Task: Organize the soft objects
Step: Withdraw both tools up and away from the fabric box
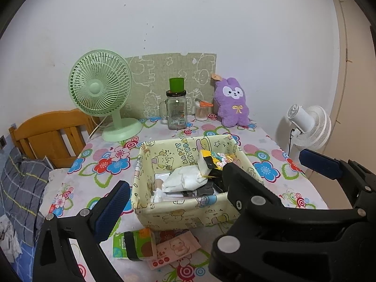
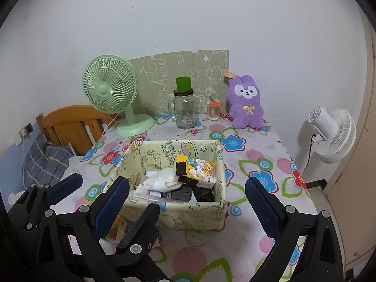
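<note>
A cream cartoon-print fabric basket sits mid-table. It holds a white cloth bundle, a yellow cartoon tissue pack and dark soft items. In front of the basket lie a green tissue pack and a pink wipes pack. A purple plush rabbit leans against the back wall. My left gripper and right gripper both hover open and empty at the basket's near side. Their fingers overlap, hiding my left gripper's right finger.
A green desk fan, a glass mug jar topped by a green cup, and a cotton-swab jar line the back. A white fan stands off the table's right edge. A wooden headboard and pillow lie left.
</note>
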The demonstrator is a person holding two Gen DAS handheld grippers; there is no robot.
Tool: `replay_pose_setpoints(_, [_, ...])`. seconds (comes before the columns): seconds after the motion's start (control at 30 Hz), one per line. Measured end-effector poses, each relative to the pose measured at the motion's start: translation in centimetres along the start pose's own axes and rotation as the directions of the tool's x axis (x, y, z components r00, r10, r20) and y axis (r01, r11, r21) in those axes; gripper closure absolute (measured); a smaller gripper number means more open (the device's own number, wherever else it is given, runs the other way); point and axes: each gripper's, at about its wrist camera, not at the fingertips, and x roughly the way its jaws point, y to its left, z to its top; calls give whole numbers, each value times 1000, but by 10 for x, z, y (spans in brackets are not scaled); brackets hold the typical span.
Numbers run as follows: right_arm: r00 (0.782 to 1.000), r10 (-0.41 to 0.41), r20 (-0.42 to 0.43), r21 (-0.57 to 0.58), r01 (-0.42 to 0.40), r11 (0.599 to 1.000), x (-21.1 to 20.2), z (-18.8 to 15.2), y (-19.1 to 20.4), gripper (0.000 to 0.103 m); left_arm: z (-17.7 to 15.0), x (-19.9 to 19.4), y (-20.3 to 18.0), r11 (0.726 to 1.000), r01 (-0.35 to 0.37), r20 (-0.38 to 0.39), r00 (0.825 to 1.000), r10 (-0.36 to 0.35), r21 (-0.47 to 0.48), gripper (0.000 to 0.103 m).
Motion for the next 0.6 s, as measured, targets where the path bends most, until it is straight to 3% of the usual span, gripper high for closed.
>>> replay_pose_setpoints(0.6, [1000,2,4,-13,-2,1000,-29,-26,8,2,-30,-28,-1,1000,18,13,1000,-18,-10,0])
